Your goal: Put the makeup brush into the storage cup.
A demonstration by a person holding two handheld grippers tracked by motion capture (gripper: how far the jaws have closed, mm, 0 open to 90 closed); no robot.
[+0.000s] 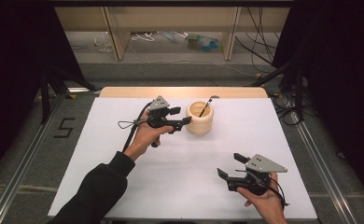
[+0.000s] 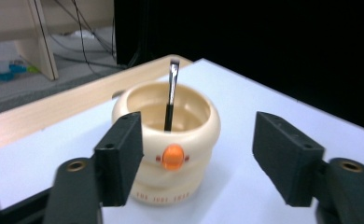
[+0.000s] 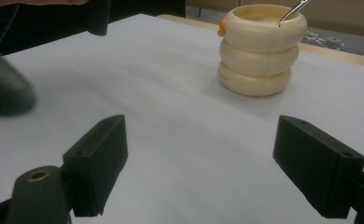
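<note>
A cream ridged cup (image 1: 199, 119) with an orange beak on its side stands at the back middle of the white table. A slim tool (image 1: 206, 107) with a dark shaft and a metal end leans inside it. My left gripper (image 1: 182, 115) sits just left of the cup, jaws open and pointed at it. In the left gripper view the cup (image 2: 171, 140) and tool (image 2: 171, 93) stand just past the spread jaws of the gripper (image 2: 203, 156), untouched. My right gripper (image 1: 230, 165) rests open near the front right, nothing between its jaws (image 3: 203, 163); the cup (image 3: 262, 46) is far ahead of it.
White sheet (image 1: 171, 186) covers the table, with a wooden strip (image 1: 180, 92) along the far edge. Behind it are wooden shelf legs (image 1: 119, 37) and cables on the floor. Metal rails (image 1: 26, 154) run along both sides of the table.
</note>
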